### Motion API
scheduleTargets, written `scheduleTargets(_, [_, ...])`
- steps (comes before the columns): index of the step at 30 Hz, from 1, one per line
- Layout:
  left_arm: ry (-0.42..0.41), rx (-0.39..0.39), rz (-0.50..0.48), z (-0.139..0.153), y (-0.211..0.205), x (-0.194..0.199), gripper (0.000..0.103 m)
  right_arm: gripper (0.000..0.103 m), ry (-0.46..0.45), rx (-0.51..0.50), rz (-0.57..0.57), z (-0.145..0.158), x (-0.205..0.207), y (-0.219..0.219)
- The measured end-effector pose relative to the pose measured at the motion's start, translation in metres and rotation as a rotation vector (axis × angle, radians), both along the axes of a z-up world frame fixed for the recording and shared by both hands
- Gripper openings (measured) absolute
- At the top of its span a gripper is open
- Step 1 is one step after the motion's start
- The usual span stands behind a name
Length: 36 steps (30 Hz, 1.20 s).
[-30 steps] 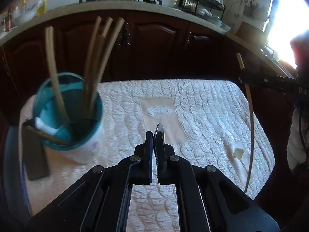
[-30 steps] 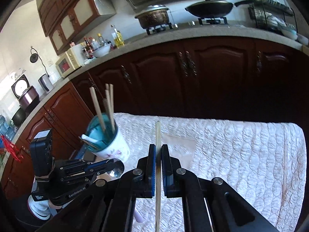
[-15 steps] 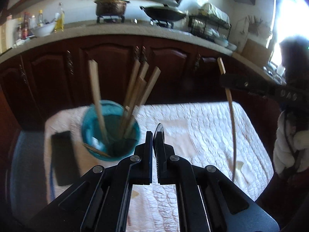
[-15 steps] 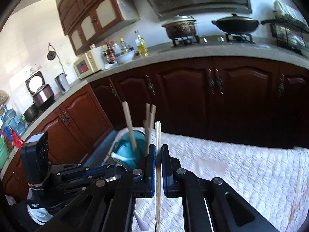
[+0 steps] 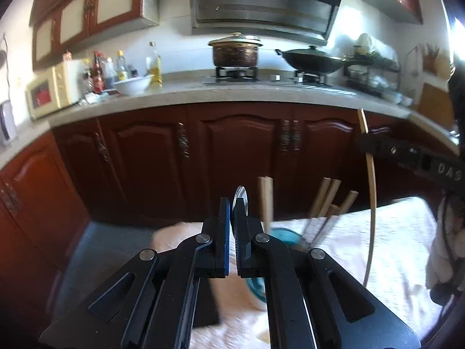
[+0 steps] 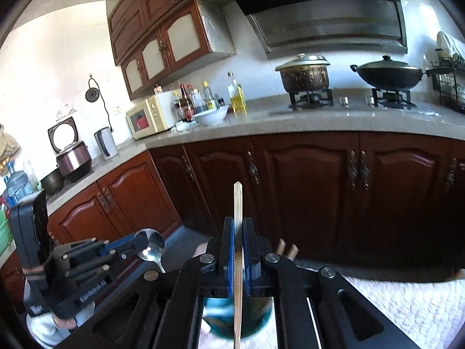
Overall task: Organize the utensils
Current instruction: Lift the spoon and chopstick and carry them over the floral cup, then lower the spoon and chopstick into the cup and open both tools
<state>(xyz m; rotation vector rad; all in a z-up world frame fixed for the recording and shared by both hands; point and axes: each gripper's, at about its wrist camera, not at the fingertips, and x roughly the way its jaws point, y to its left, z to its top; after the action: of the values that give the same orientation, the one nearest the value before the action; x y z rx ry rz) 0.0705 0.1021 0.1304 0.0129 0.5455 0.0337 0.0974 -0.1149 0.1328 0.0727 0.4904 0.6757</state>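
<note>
Right, utensils first: the metal spoon point(image 6: 151, 247) is clamped in the left gripper point(image 5: 231, 203), jaws closed on it, bowl sticking out past the fingertips and seen edge-on in the left wrist view. The single chopstick point(image 6: 237, 264) is pinched in the right gripper point(image 6: 237, 224), jaws closed on it, standing upright with its tip well above the fingertips and its lower end running down out of frame. In the left wrist view that same chopstick shows at right, held by the dark bar of the right gripper, hanging over the cloth.

Both grippers are held above the teal cup point(image 5: 283, 237), which sits on the white quilted cloth point(image 5: 401, 250) covering the table. The cup is blurred and mostly hidden behind the gripper bodies in both views. At least 4 wooden chopsticks point(image 5: 266, 197) stand in it, leaning apart, tops above the rim. In the right wrist view only 2 tops show, just right of the right gripper.

A dark flat object point(image 5: 205, 305) lies on the cloth left of the cup; cannot tell what it is.

Behind: dark red cabinets point(image 6: 305, 186) under a pale countertop point(image 6: 290, 122), a lidded pot point(image 6: 305, 72) and a wok point(image 6: 389, 72) on the stove, a white bowl point(image 6: 210, 115), bottles, a microwave point(image 6: 148, 116).
</note>
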Motion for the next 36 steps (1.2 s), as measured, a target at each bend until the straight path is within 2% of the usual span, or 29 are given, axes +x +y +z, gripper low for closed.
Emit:
scheduleTargets(4, [-0.006, 0.039, 0.032, -0.014, 0.006, 0.015, 0.001, 0.005, -0.030, 0.001, -0.021, -0.008, 0.014, 0.018])
scheduleTargets(12, [-0.007, 0.173, 0.054, -0.051, -0.007, 0.041, 0.002, 0.005, -0.054, -0.004, -0.048, -0.041, 0.039, 0.043])
scheduleTargets(17, [-0.001, 0.209, 0.048, -0.066, -0.015, 0.046, 0.002, 0.005, -0.043, -0.029, -0.041, -0.063, 0.040, 0.048])
scheduleTargets(20, [0.000, 0.232, 0.041, -0.073, -0.024, 0.045, 0.002, 0.005, -0.007, -0.041, -0.025, -0.073, 0.038, 0.041])
scheduleTargets(24, [0.009, 0.244, 0.031, -0.080, -0.034, 0.044, 0.002, 0.005, 0.044, -0.044, 0.002, -0.080, 0.031, 0.029])
scheduleTargets(36, [0.111, 0.187, 0.008, -0.105, -0.050, 0.041, 0.003, 0.005, 0.139, -0.080, 0.037, -0.101, 0.014, 0.011])
